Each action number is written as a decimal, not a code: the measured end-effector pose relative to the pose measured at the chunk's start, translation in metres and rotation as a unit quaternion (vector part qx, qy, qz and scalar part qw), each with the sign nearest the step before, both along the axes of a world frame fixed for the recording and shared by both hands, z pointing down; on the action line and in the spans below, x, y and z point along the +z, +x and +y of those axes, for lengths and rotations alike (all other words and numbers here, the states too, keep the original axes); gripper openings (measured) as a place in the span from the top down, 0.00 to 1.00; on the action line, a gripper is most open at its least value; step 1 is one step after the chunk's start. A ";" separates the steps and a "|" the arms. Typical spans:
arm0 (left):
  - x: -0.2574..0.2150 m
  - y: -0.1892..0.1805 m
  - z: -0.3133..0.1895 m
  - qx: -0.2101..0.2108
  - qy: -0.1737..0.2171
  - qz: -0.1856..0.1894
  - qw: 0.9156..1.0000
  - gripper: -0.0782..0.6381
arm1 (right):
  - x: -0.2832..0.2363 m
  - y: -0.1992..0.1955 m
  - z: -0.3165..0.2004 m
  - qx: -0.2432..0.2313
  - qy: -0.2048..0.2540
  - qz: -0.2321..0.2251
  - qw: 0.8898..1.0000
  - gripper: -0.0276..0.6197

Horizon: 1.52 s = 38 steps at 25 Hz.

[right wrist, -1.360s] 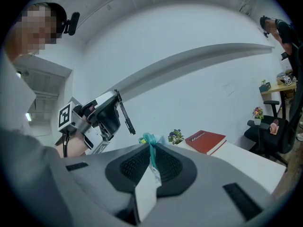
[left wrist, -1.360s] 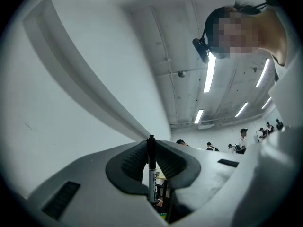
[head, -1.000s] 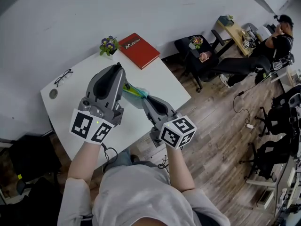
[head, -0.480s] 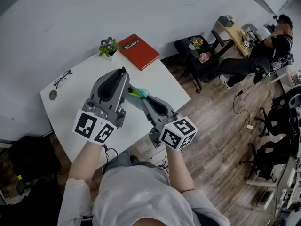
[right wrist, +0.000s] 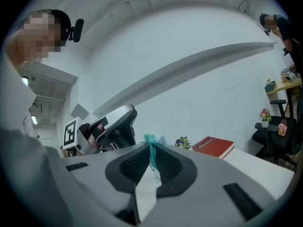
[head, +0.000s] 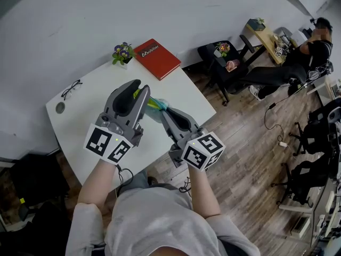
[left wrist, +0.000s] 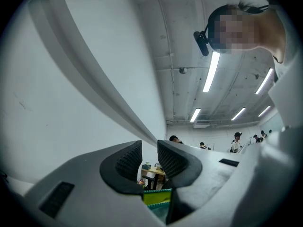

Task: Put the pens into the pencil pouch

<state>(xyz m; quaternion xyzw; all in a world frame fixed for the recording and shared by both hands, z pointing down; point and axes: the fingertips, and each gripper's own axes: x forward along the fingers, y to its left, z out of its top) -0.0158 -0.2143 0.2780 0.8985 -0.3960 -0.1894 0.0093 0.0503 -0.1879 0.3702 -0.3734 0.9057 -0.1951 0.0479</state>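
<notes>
A: Starting at the left of the head view, what was the left gripper doing?

B: It was raised over the white table, nose up, at the left end of the pencil pouch. In its own view the jaws stood a narrow gap apart, with the room showing between the pads. The pouch's yellow-green cloth and teal zip edge lay low between them, not clearly pinched.

A: And the pouch itself?

B: It hung in the air at the middle of the frame, between the two grippers and over the table. No pens showed in any view.

A: The right gripper?

B: Its jaws were closed on the pouch, with a teal strip of the zip edge and some pale cloth nipped between the pads.

A: How would the pouch likely handle?

B: Probably light, soft and floppy. Held by one edge it would sag, and its mouth would fall shut. The zip edge looked the firmest place to grip, so the left gripper would do best to take the opposite lip near the zip and draw the mouth open. Thin cloth could slip from a shallow bite, so a deep hold seemed wise
</notes>
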 end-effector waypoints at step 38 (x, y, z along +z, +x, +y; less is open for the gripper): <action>0.043 -0.111 0.056 -0.219 -0.080 -0.113 0.966 0.83 | -0.053 0.014 0.006 0.115 0.152 0.130 0.973 0.88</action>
